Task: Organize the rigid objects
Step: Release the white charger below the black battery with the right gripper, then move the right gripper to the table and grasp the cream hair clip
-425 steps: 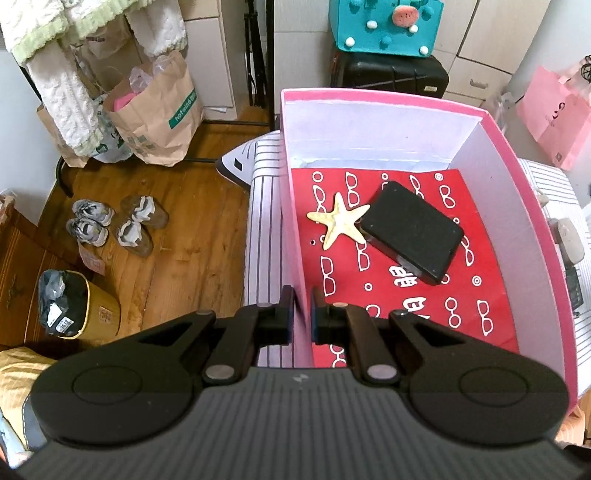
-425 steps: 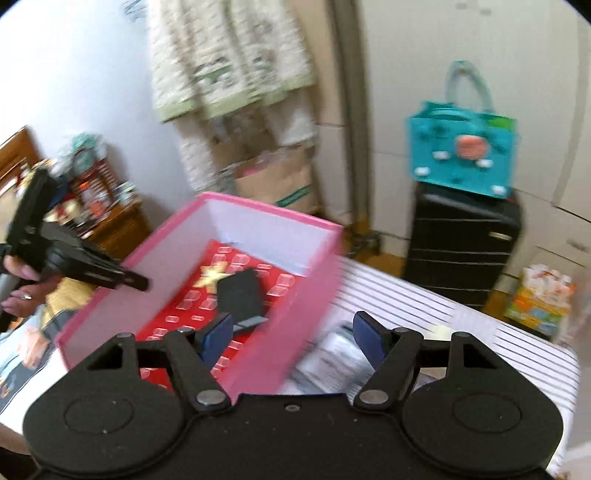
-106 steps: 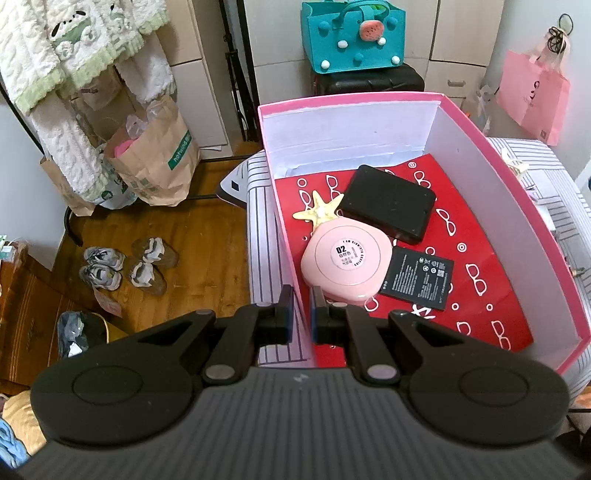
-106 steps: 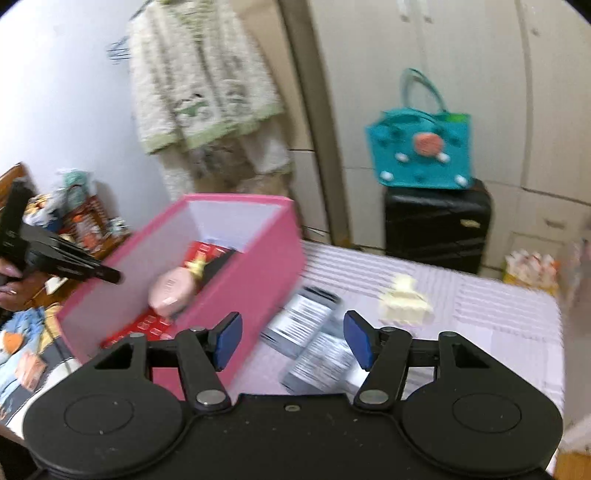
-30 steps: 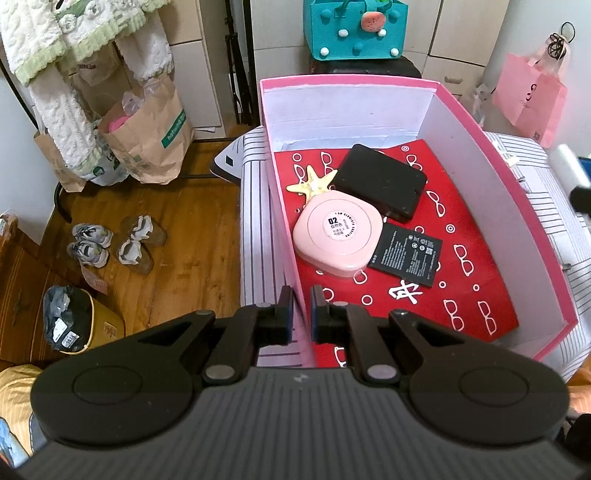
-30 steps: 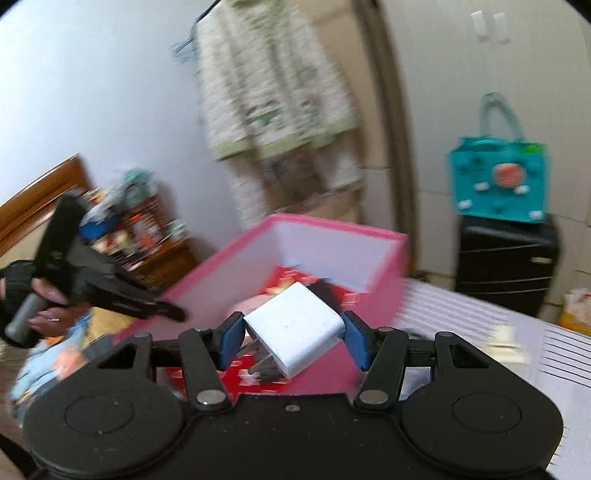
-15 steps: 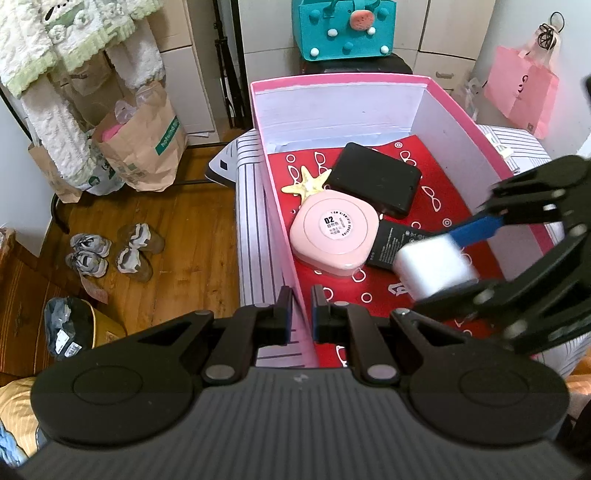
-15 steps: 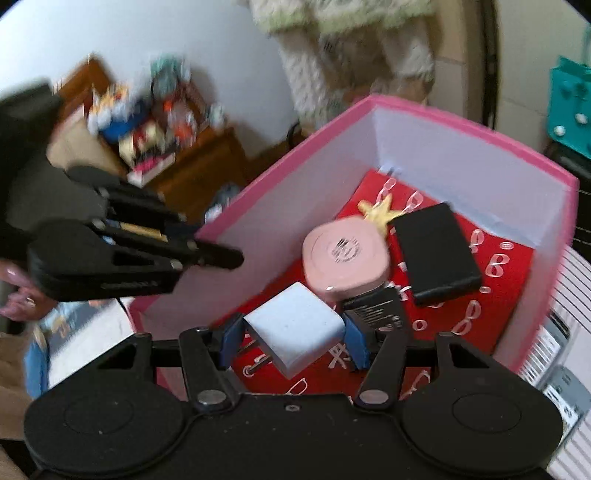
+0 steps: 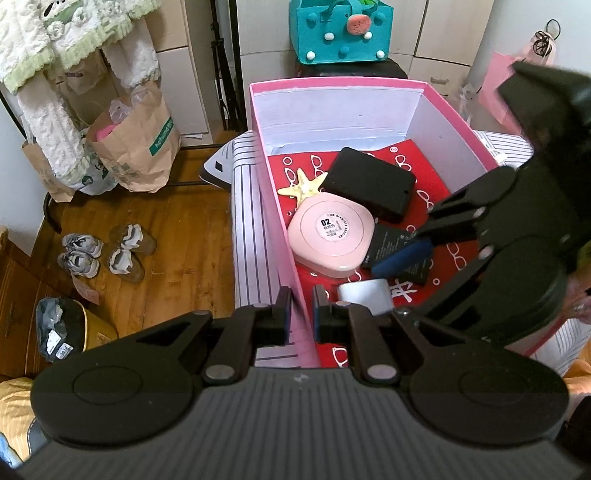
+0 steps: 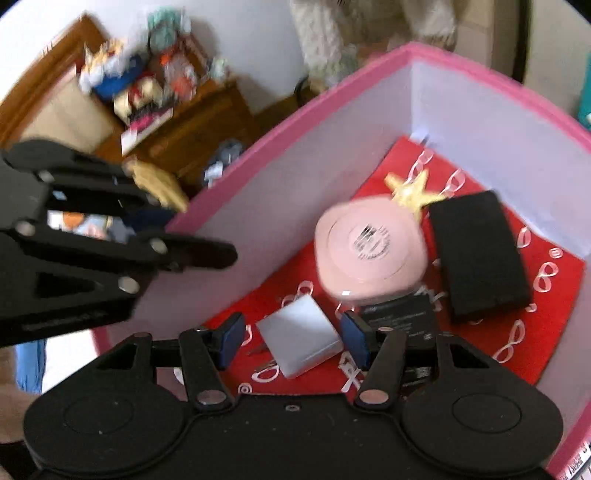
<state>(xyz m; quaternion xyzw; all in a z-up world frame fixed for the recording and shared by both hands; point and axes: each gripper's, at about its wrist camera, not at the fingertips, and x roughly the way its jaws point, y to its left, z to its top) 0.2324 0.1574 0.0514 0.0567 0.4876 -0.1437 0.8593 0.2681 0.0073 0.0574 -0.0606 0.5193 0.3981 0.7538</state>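
A pink box (image 9: 275,206) with a red patterned floor holds a yellow starfish (image 9: 301,184), a black case (image 9: 369,182), a round pink case (image 9: 330,236) and a flat black battery (image 9: 397,251). A white charger (image 10: 299,341) lies on the box floor near the front. My right gripper (image 10: 291,339) is inside the box, open, with its blue pads on either side of the charger and apart from it. My left gripper (image 9: 301,314) is shut on the box's left wall. The right gripper (image 9: 402,273) also shows in the left wrist view over the charger (image 9: 364,295).
The box stands on a striped table (image 9: 245,206). Left of it is wooden floor with shoes (image 9: 103,253), paper bags (image 9: 136,140) and a yellow bin (image 9: 70,328). A teal bag (image 9: 340,31) sits on a black suitcase behind the box. A wooden dresser (image 10: 192,125) shows in the right wrist view.
My right gripper has lowered into the box and opened, and the white charger it held now lies on the red floor. The left gripper has stayed clamped on the wall.
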